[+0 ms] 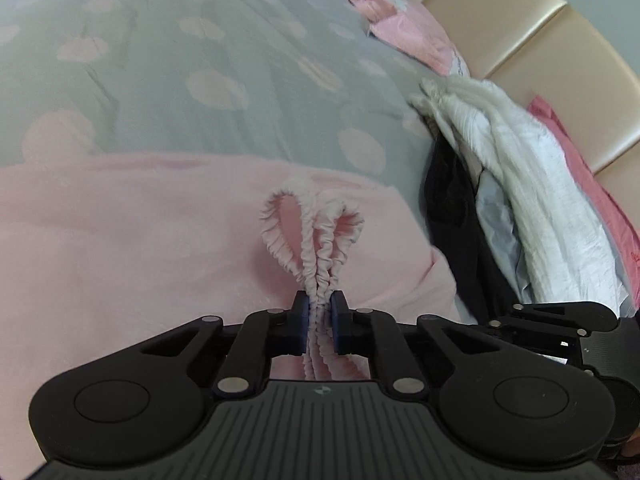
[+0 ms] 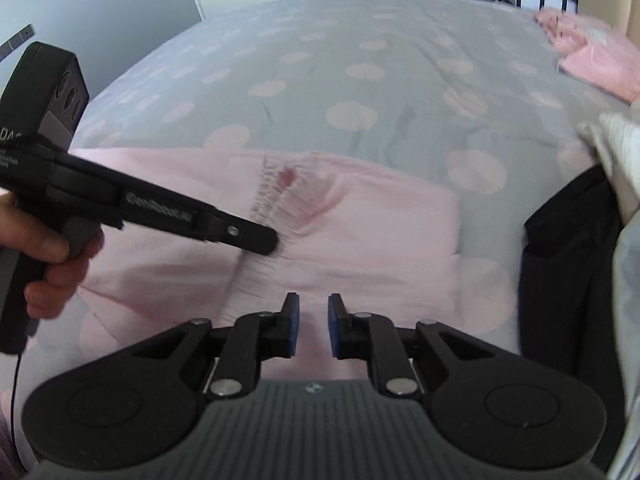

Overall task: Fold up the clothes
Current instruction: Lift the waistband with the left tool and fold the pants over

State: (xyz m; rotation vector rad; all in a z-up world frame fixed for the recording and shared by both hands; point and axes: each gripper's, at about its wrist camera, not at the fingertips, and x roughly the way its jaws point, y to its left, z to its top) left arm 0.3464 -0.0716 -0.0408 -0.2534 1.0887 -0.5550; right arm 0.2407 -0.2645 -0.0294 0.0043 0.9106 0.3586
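Observation:
A pale pink fleece garment lies spread on the bed, also in the right wrist view. My left gripper is shut on its gathered elastic waistband, which loops up beyond the fingers. In the right wrist view the left gripper reaches in from the left, its tip on the waistband. My right gripper is open and empty, just above the pink garment's near part.
The bed has a grey cover with pink dots. A pile of white, black and pink clothes lies at the right by the tan padded headboard. A folded pink garment lies far right. A black garment lies right of the right gripper.

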